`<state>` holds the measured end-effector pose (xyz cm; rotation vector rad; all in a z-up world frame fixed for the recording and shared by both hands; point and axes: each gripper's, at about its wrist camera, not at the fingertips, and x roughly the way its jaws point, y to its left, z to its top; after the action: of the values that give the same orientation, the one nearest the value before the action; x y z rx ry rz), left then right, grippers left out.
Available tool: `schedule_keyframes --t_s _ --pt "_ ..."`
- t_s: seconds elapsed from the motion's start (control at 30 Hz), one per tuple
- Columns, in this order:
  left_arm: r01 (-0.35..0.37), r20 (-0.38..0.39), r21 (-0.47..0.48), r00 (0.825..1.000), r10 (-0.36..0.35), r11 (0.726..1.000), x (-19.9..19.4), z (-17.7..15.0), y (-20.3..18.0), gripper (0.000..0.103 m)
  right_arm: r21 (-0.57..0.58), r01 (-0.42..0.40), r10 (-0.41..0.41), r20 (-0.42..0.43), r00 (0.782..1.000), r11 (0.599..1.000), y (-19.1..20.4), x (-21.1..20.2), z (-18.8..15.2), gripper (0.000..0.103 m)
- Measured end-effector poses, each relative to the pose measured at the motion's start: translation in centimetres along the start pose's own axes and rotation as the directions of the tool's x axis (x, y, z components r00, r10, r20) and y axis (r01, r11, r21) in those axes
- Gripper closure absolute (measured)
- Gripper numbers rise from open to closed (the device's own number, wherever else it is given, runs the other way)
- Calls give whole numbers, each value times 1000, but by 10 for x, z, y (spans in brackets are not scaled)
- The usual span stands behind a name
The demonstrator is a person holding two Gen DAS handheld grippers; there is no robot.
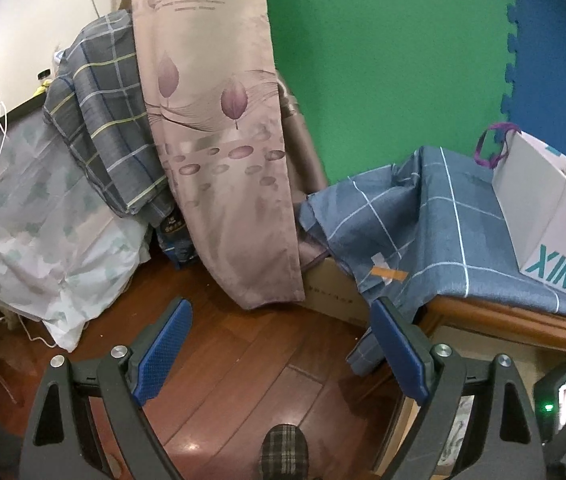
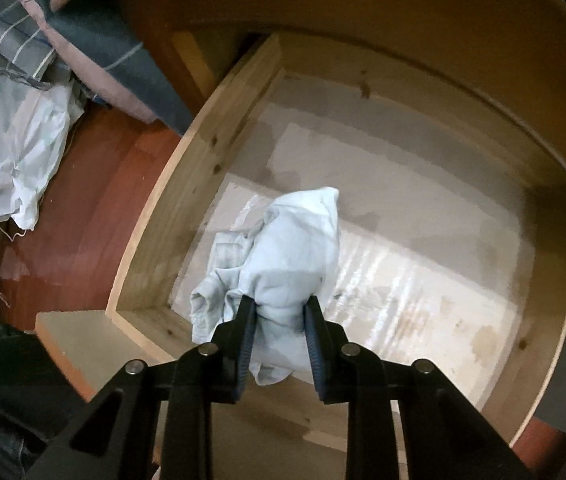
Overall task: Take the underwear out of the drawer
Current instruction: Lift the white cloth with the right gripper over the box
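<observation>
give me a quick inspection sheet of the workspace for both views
surface: drawer open, pale lined bottom mostly bare
job's things: underwear pale, bunched, inside the drawer's outline
clutter: white box on blue checked cloth; plaid bedding piled on a bed
grippers: right gripper shut on underwear; left gripper open, holding nothing, over wood floor
cables: white cable on the bed
surroundings: floral curtain, green mat behind
</observation>
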<state>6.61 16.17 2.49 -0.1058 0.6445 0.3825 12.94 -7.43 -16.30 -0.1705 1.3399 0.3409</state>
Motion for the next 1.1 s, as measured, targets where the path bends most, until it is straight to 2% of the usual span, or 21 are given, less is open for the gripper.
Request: schedule_keyframes --t_s 0.5,0.93,1.1 --pt "-18 -16 62 1000 19 998 4 -1 -31 15 44 27 -33 128 991 999 -39 -74 -24 79" --pt "-27 -3 80 1000 28 996 2 -1 -39 15 127 128 -157 259 953 984 -68 -165 -41 79" --pt "-27 15 87 1000 25 996 -2 -1 -41 15 137 168 -204 313 928 976 -70 -205 -46 79"
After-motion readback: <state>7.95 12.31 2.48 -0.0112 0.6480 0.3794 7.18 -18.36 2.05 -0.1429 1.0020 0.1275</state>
